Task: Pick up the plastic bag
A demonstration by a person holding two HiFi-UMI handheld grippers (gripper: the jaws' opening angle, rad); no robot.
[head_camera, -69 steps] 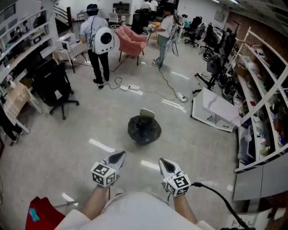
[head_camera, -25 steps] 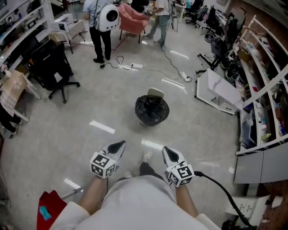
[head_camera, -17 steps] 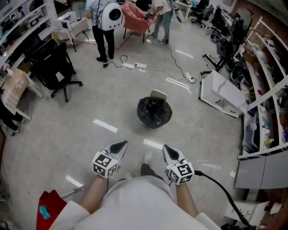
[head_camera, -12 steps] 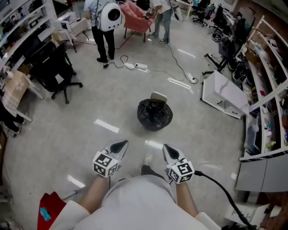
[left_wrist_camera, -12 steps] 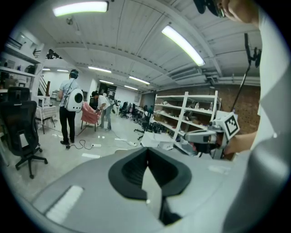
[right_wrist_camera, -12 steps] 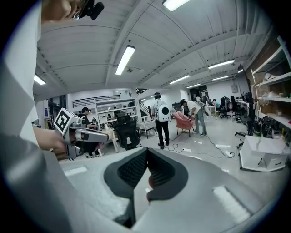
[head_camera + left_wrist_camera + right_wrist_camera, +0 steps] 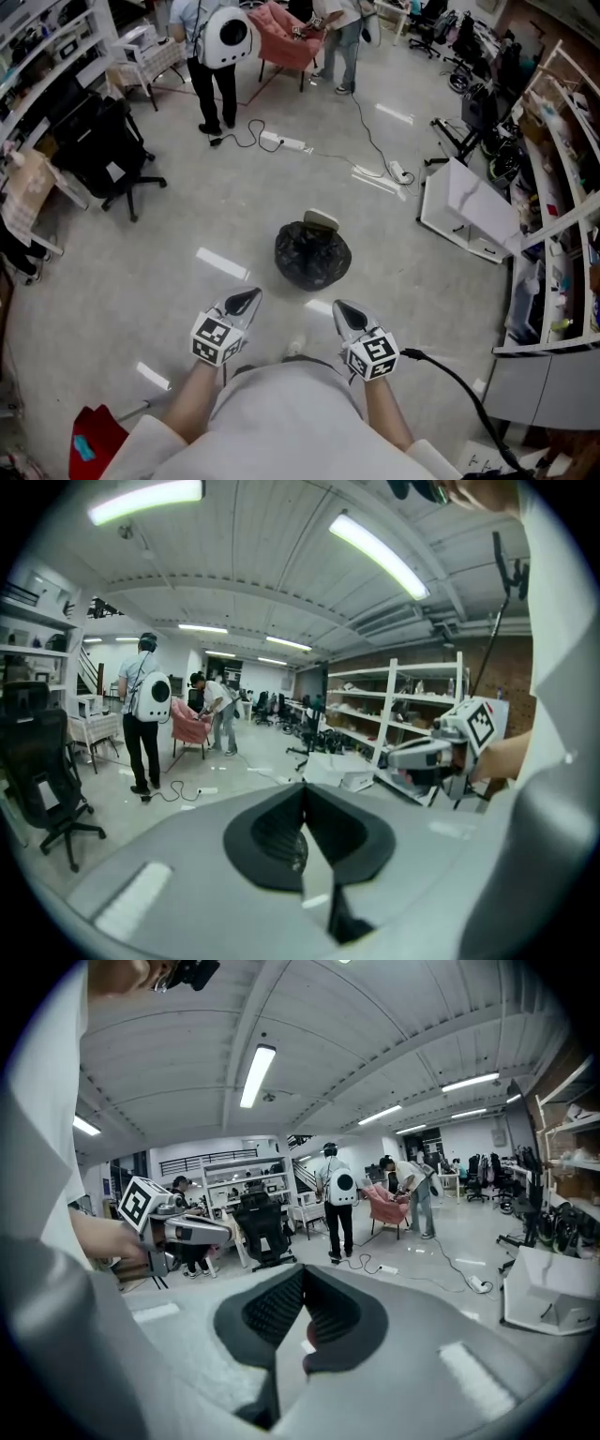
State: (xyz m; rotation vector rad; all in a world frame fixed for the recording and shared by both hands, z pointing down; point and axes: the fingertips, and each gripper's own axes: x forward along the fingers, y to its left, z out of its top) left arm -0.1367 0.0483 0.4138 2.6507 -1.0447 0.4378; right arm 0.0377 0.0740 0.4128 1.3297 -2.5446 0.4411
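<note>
A black plastic bag (image 7: pixel 312 255), full and rounded, sits on the grey floor in the head view, with a pale flat object (image 7: pixel 322 220) at its far side. My left gripper (image 7: pixel 246 301) is held at waist height, short of the bag and to its left, its jaws shut and empty. Level with it, my right gripper (image 7: pixel 343 313) is also shut with nothing in it, short of the bag and slightly right. The left gripper view shows shut jaws (image 7: pixel 302 810) and the right gripper (image 7: pixel 441 747) beside them. Neither gripper view shows the bag.
A person with a white backpack (image 7: pixel 222 37) stands at the far left by a pink armchair (image 7: pixel 281 23). Cables and a power strip (image 7: pixel 281 143) lie on the floor beyond the bag. A black office chair (image 7: pixel 112 155) is left, a white cabinet (image 7: pixel 469 211) and shelving (image 7: pixel 562 187) right.
The bag has come a little nearer and lower in the head view as I step toward it. Both grippers keep their place in front of me, still shut.
</note>
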